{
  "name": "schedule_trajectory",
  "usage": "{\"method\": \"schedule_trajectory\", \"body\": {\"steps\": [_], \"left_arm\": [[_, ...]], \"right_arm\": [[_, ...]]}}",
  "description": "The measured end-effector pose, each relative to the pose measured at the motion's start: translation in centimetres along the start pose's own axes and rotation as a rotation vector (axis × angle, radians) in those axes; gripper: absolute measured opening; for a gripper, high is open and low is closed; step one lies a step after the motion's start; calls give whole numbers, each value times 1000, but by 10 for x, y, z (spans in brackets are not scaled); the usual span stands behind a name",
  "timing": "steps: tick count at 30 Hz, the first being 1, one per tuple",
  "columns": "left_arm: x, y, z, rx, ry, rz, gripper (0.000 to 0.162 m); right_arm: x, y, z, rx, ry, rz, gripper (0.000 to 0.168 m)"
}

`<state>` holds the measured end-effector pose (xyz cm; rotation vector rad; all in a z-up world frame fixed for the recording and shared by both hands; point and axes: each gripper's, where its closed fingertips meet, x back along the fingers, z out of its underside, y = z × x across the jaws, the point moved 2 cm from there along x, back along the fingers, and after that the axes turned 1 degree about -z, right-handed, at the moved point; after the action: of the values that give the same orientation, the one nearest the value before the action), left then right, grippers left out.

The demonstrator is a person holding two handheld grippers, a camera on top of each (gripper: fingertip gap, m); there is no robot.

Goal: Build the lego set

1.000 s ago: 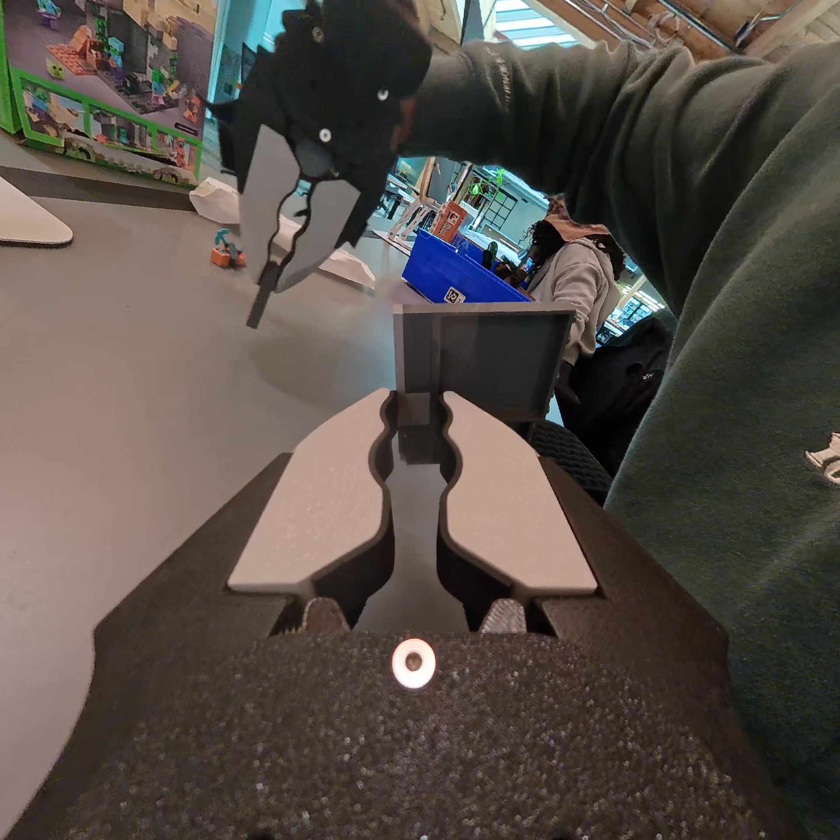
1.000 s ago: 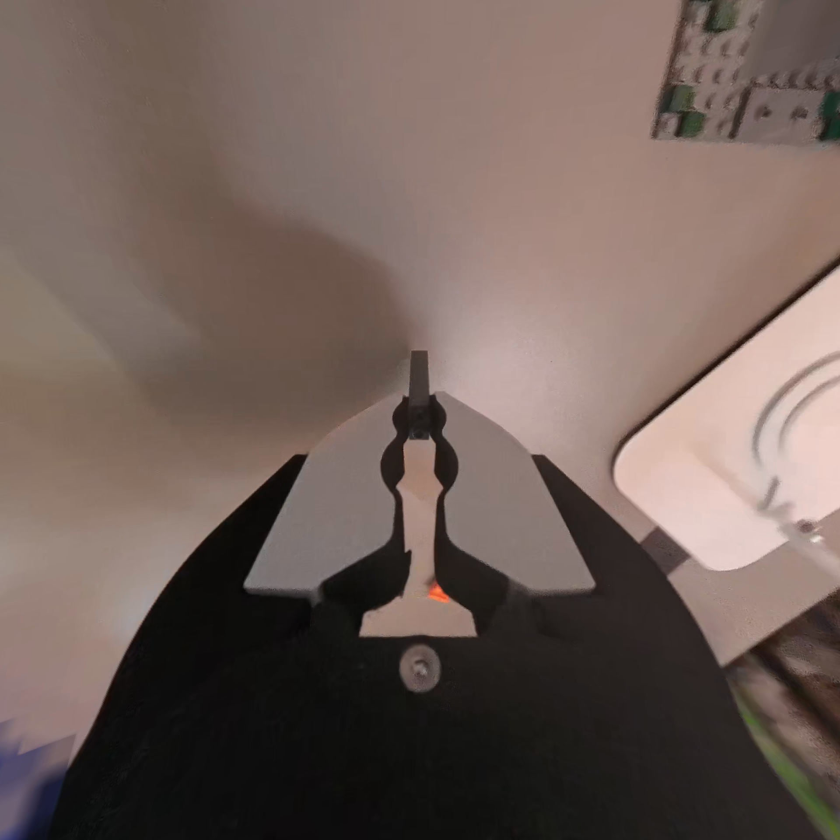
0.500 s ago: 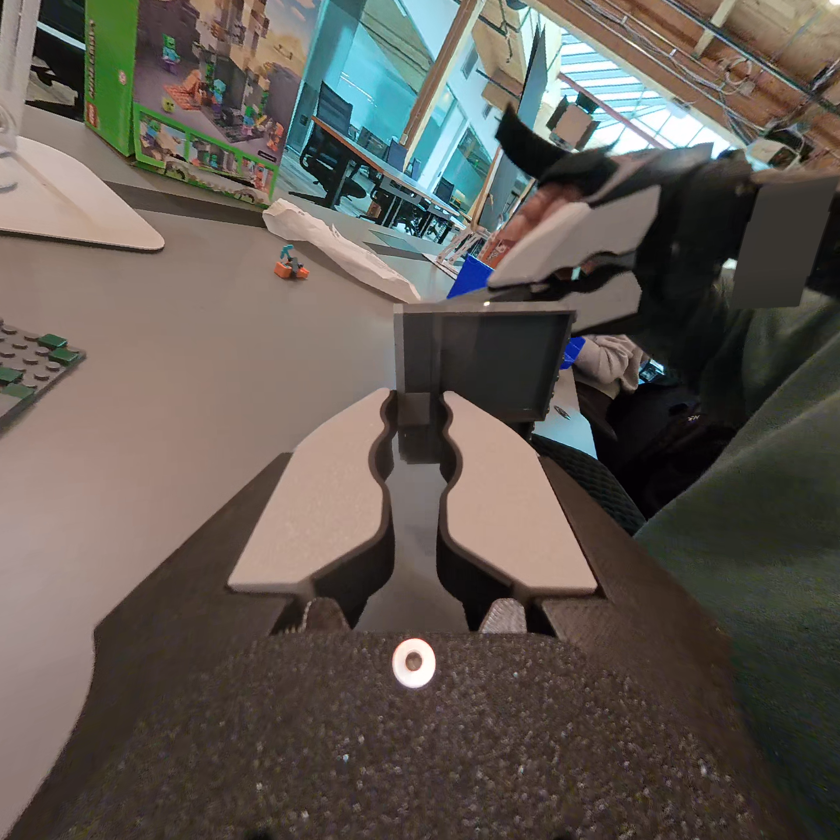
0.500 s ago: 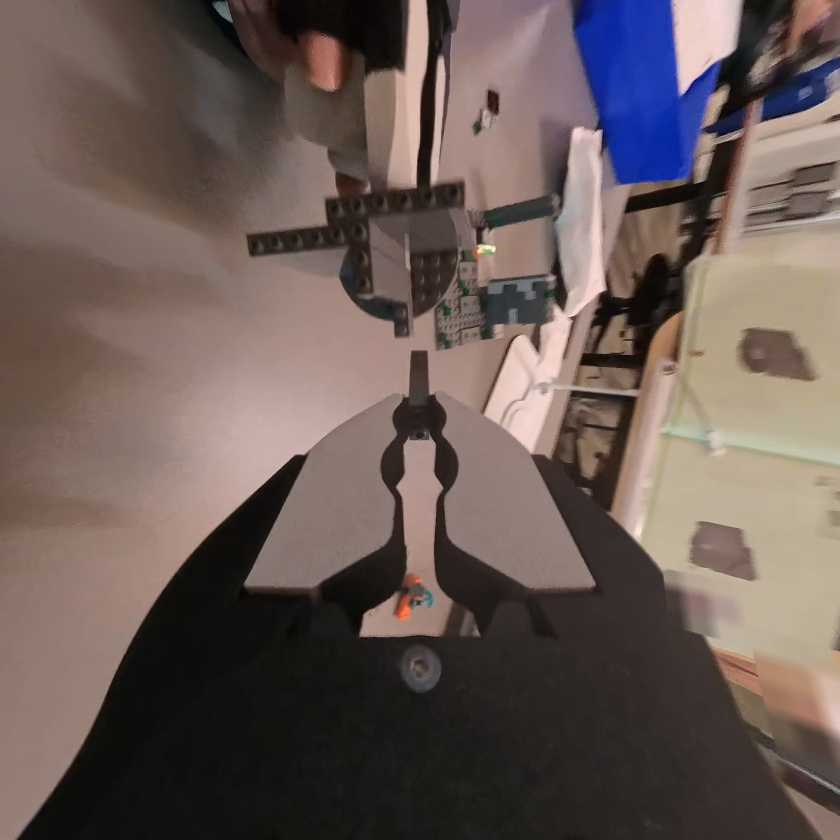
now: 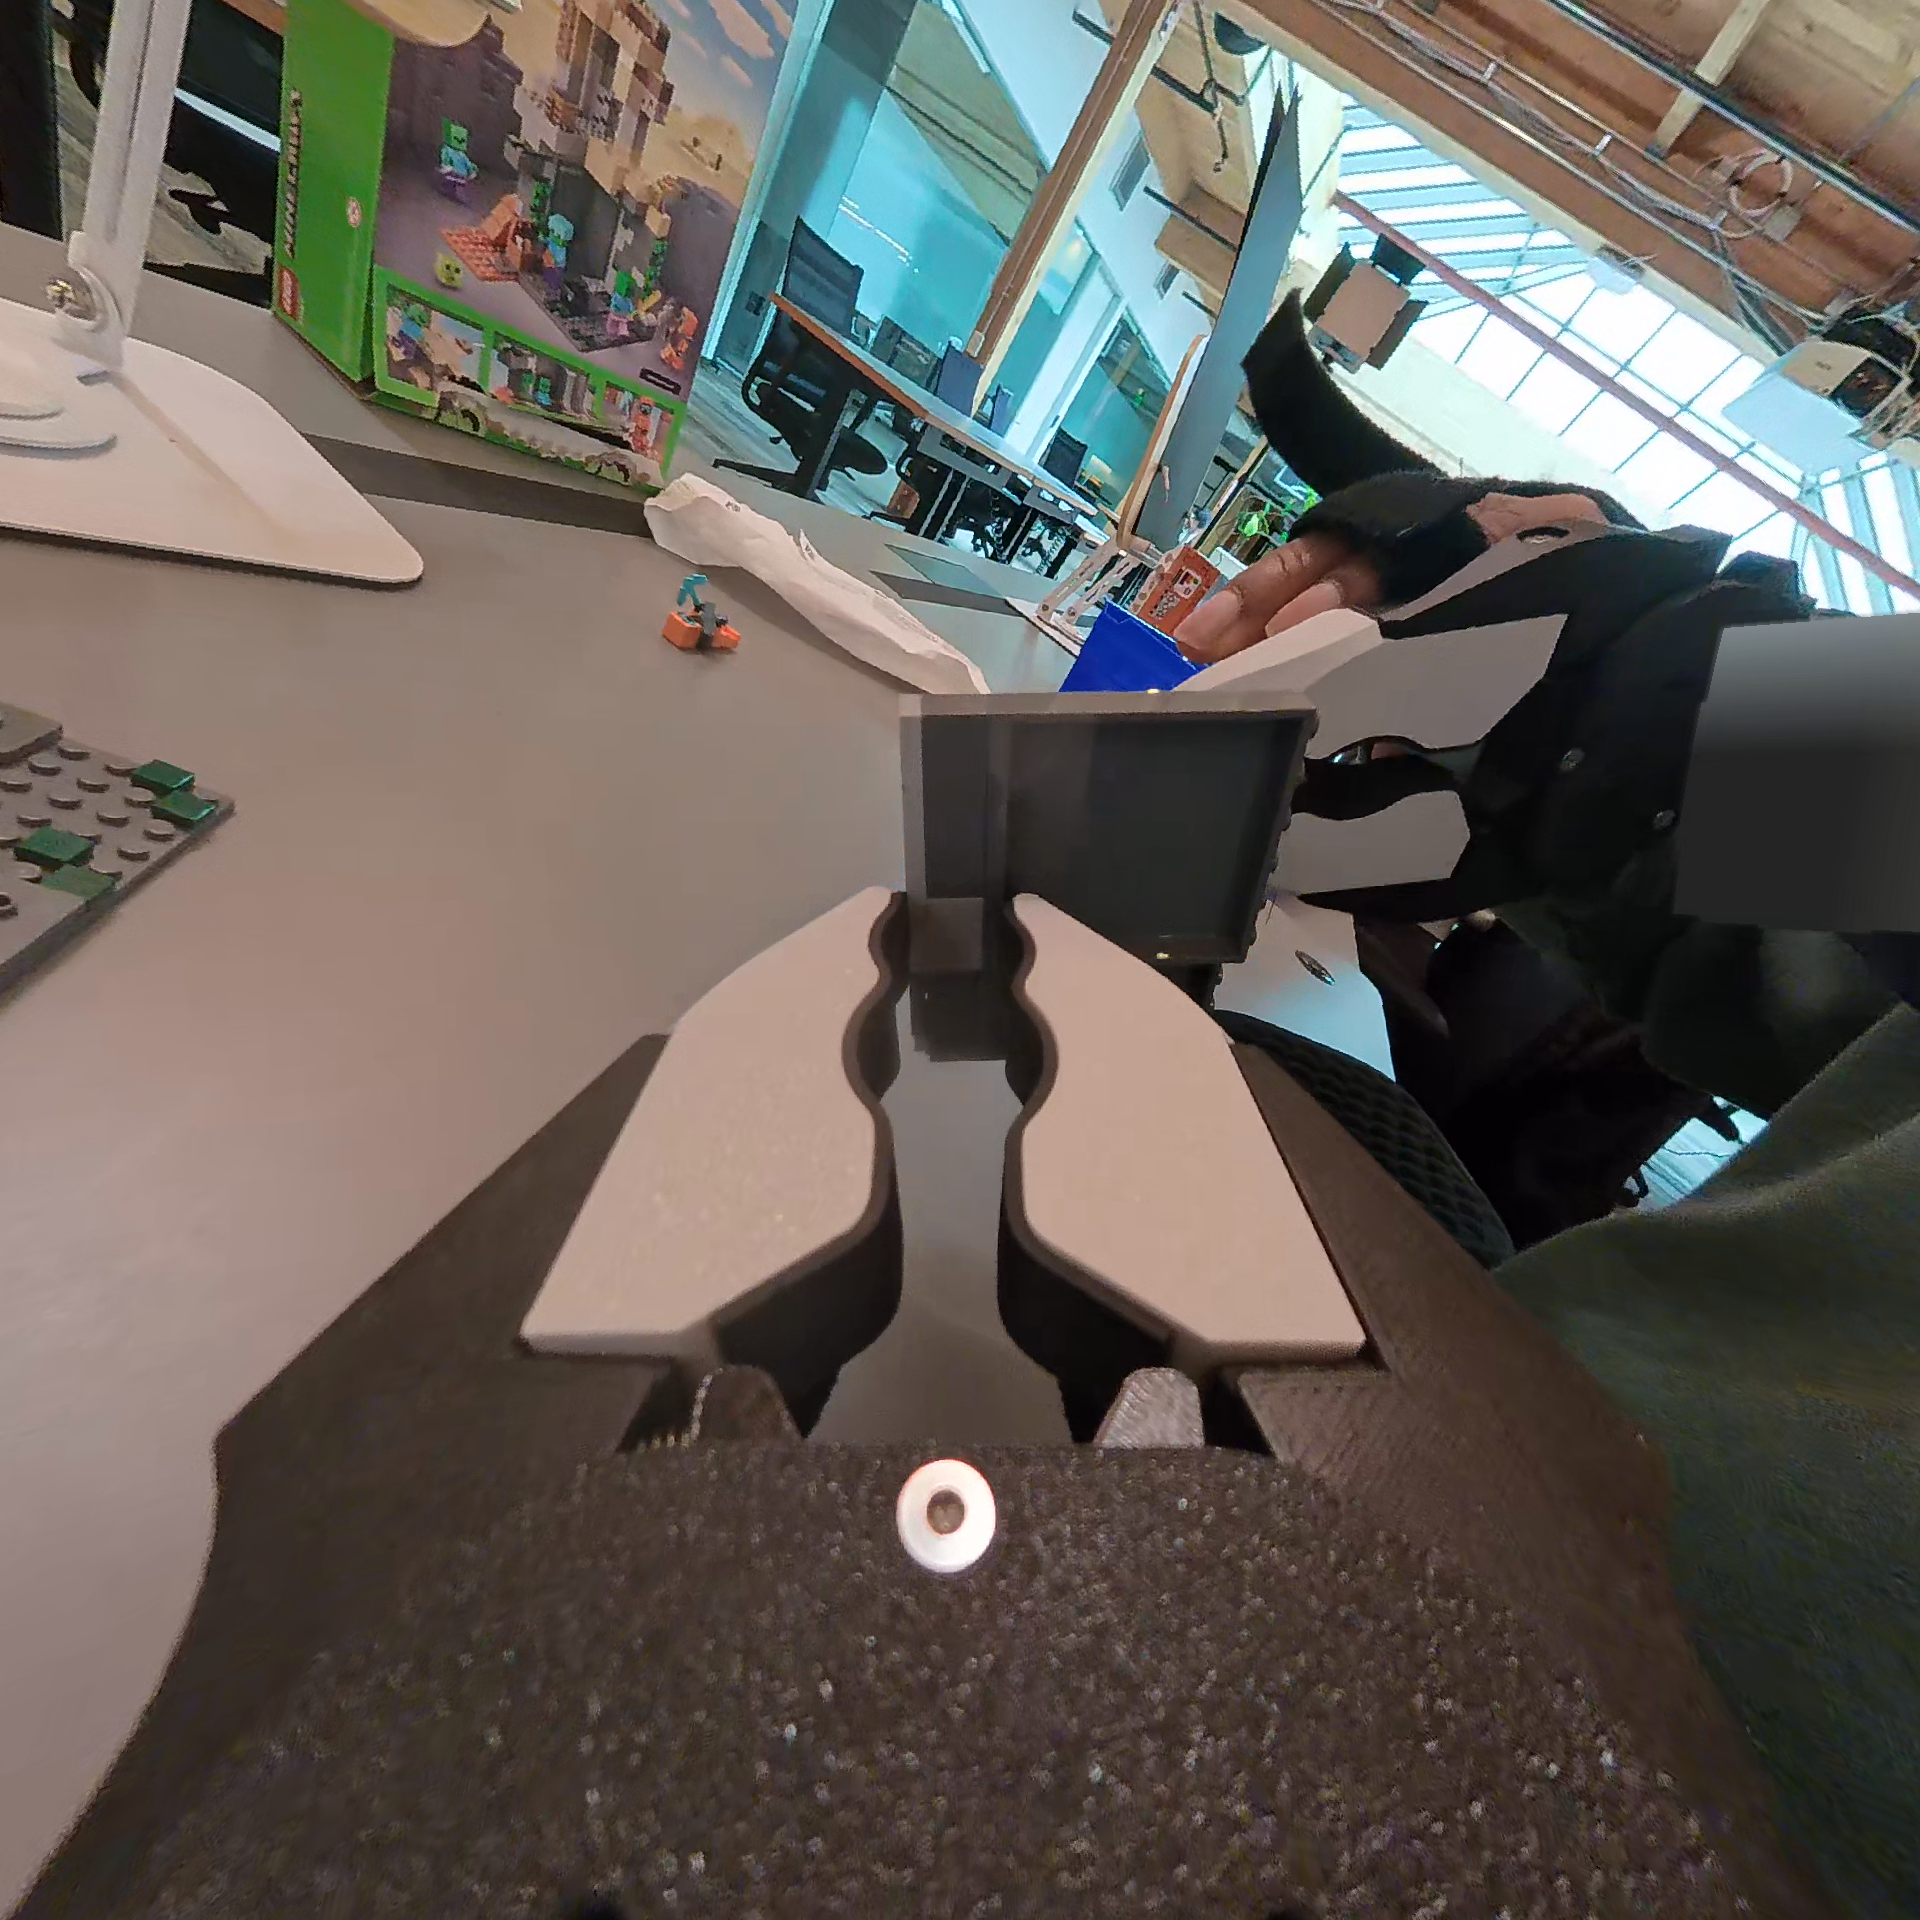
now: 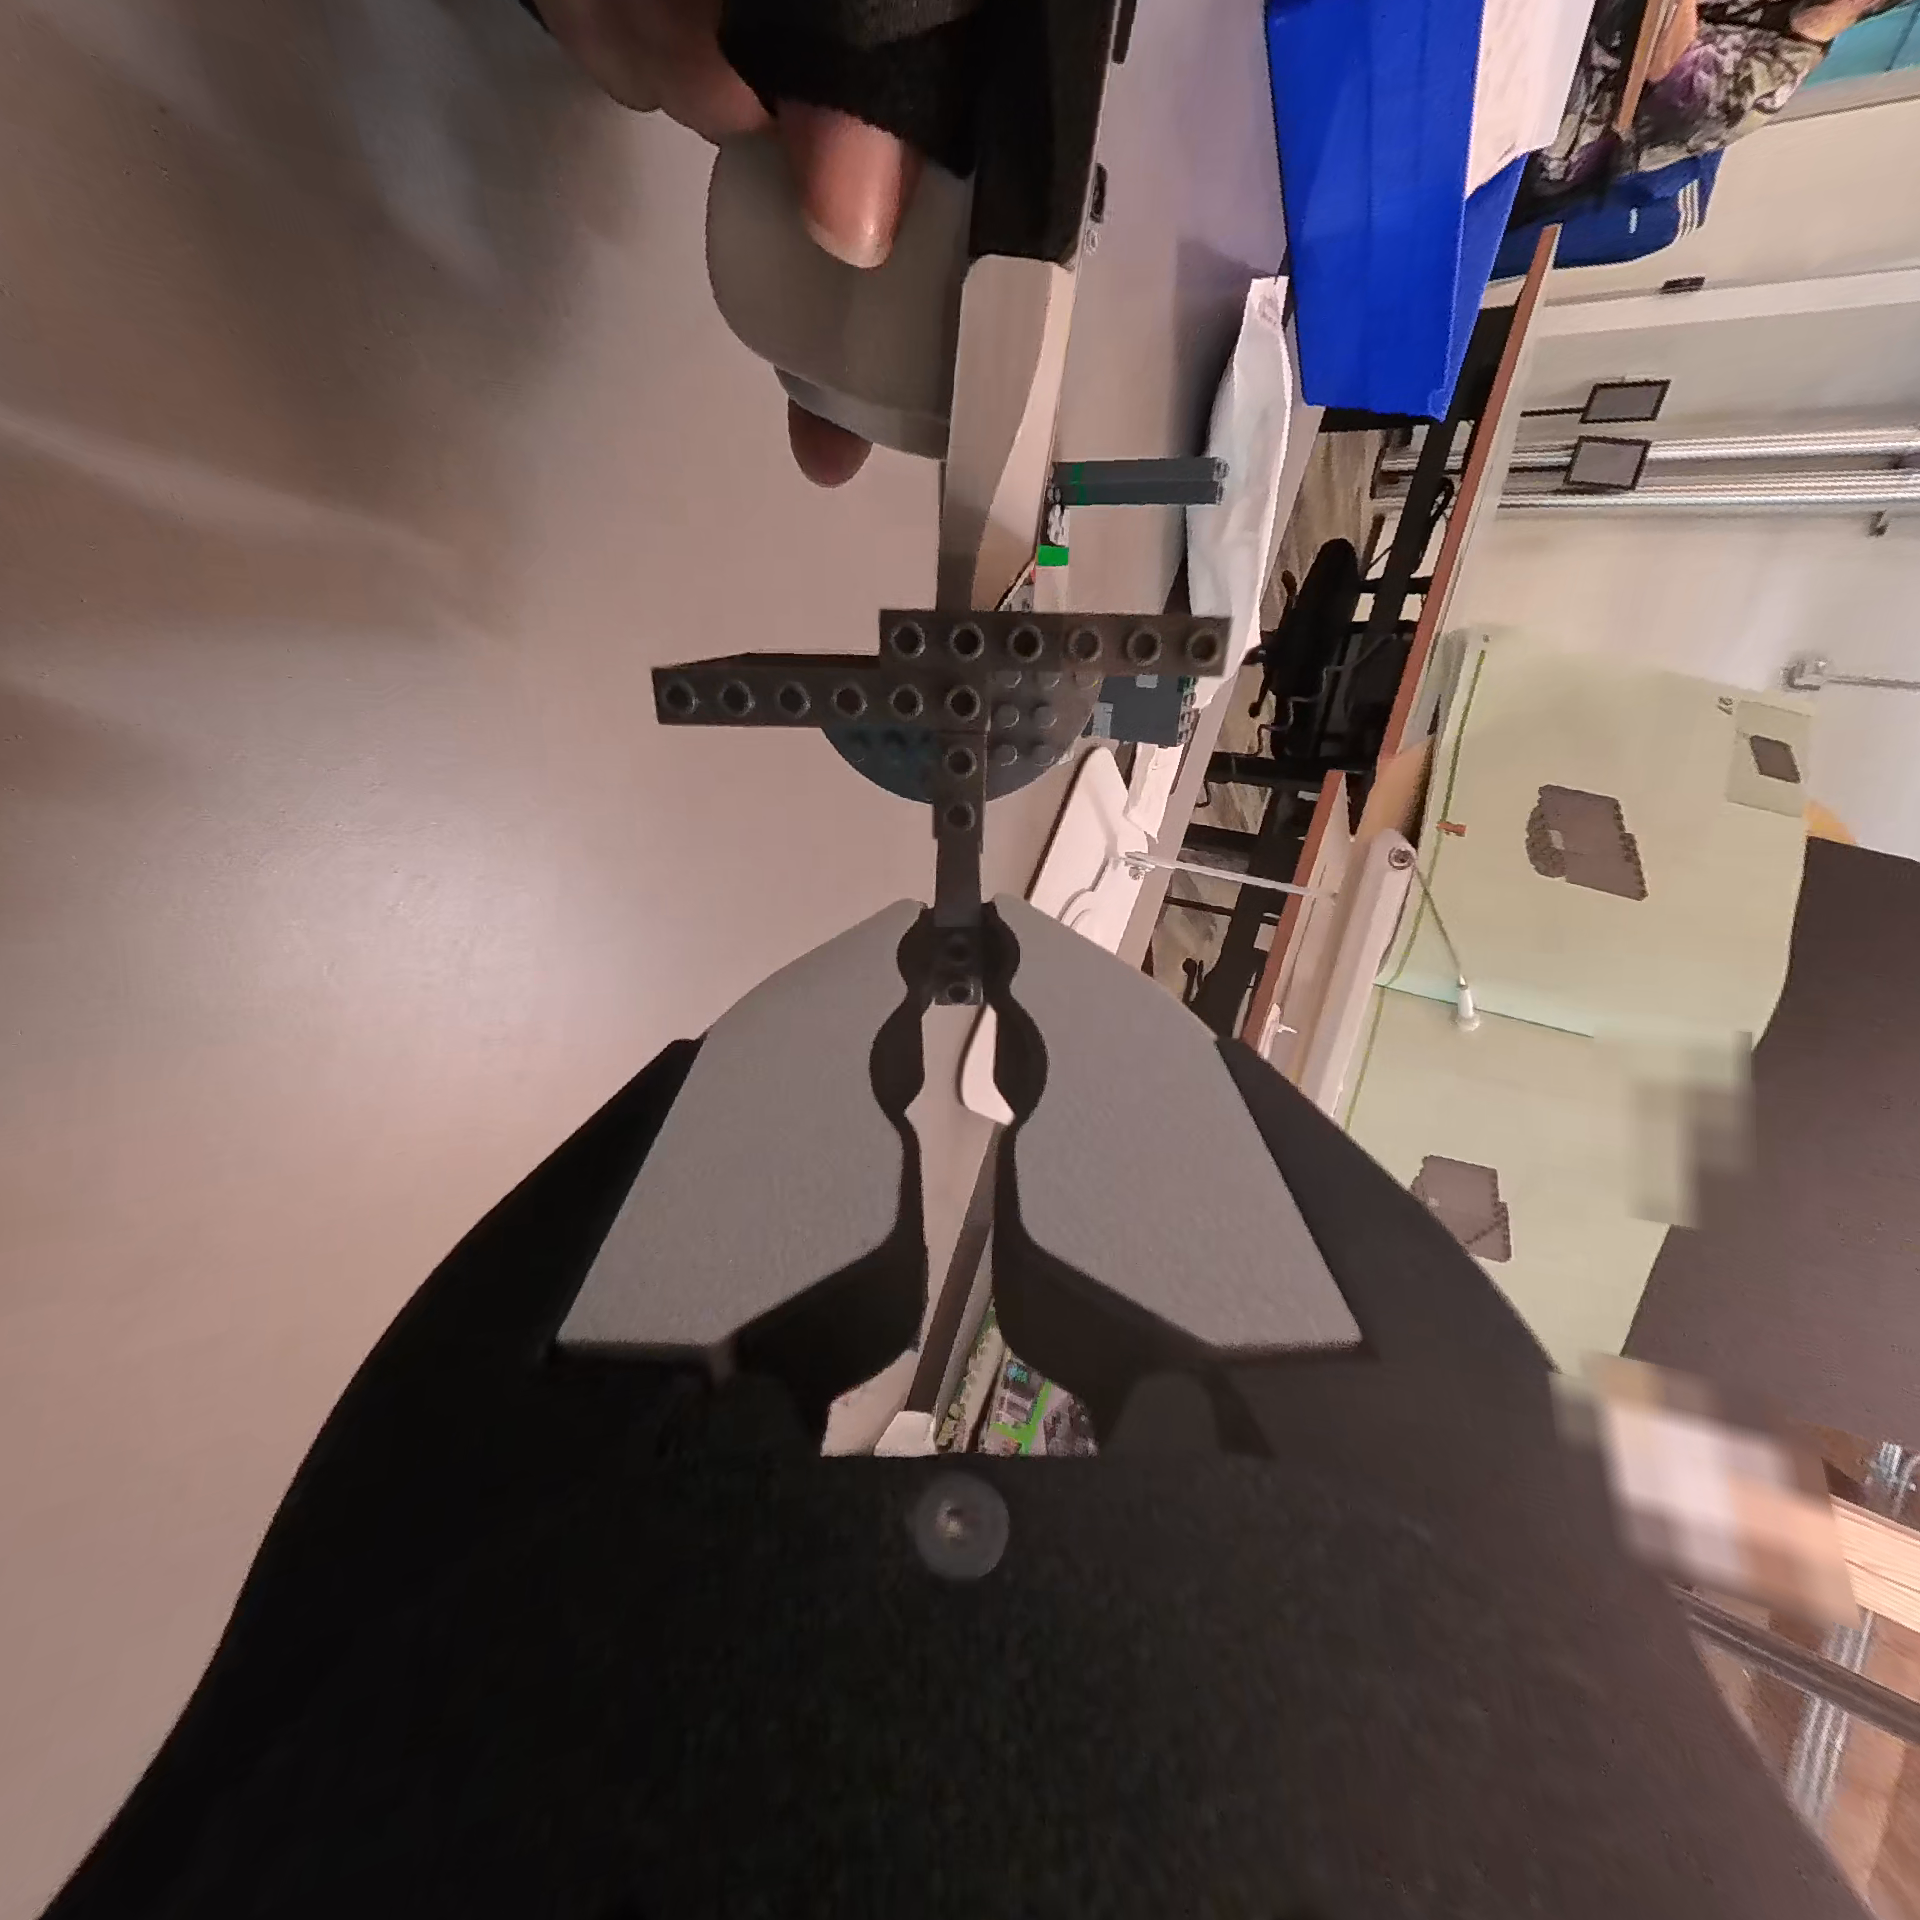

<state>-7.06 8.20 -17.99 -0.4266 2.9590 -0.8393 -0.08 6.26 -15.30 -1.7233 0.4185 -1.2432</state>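
Note:
My left gripper (image 5: pixel 948 914) is shut on a dark grey lego assembly (image 5: pixel 1101 831) of flat studded plates and holds it above the table. In the right wrist view the assembly (image 6: pixel 935 675) shows as crossed plates over a rounded piece, under a left finger (image 6: pixel 1003 395). My right gripper (image 6: pixel 958 925) is shut on a narrow dark grey plate (image 6: pixel 958 821) whose far end overlaps the assembly. In the left wrist view the right gripper (image 5: pixel 1299 800) sits at the assembly's right edge.
A grey baseplate (image 5: pixel 83 842) with green tiles lies at the left. Beyond are a white stand base (image 5: pixel 187 468), the green lego box (image 5: pixel 499 239), a small orange and teal figure (image 5: pixel 701 623), a white paper bag (image 5: pixel 821 592) and a blue bin (image 5: pixel 1132 655). The grippers' ends are close to 6 cm from one another.
My right gripper swung from above the table at the left round to the right side of the assembly, bringing the narrow plate up to it. My left gripper kept its hold.

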Motion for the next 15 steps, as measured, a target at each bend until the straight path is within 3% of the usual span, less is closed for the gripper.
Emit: {"method": "schedule_trajectory", "body": {"steps": [15], "left_arm": [[2, 4, -1, 13, -6, -25, 16]], "right_arm": [[-7, -1, -6, -31, -6, 15, 7]]}}
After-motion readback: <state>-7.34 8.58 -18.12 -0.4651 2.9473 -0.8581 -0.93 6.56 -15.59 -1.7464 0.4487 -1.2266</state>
